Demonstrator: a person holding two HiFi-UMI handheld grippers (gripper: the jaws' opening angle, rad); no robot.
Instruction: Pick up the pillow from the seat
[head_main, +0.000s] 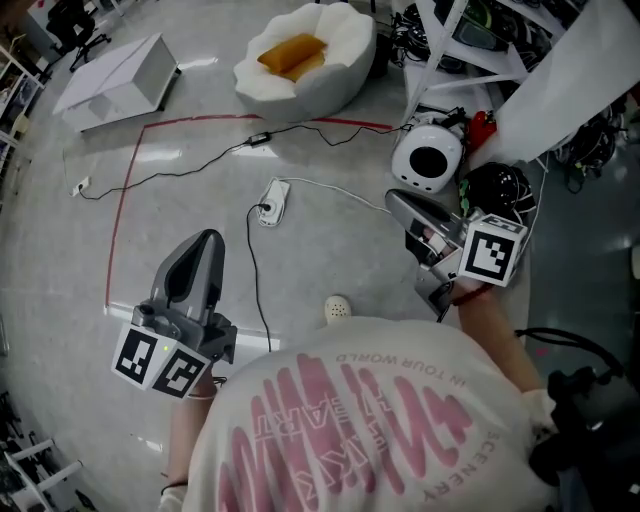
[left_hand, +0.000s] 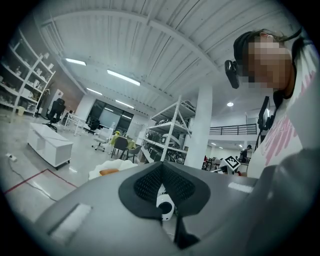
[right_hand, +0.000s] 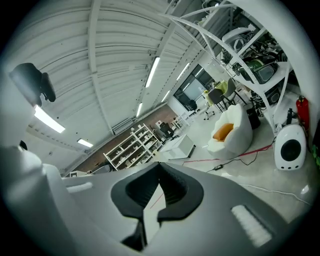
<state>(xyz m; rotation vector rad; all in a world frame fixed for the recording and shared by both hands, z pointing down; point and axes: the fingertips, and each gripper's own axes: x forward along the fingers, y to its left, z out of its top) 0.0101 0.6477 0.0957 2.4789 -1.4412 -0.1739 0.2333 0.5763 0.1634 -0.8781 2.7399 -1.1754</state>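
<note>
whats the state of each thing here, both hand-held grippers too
left hand-held gripper: jaws shut, nothing between them
right hand-held gripper: jaws shut, nothing between them
pillow: orange, lying in the seat, not picked up
seat: white, on the floor, holding the pillow
power strip: flat on the floor, cables running from it

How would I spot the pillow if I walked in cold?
Look past the red tape line on the floor to the puffy white seat. The pillow lies in its hollow. It alone is orange; the seat and nearby low cabinet are white.
</note>
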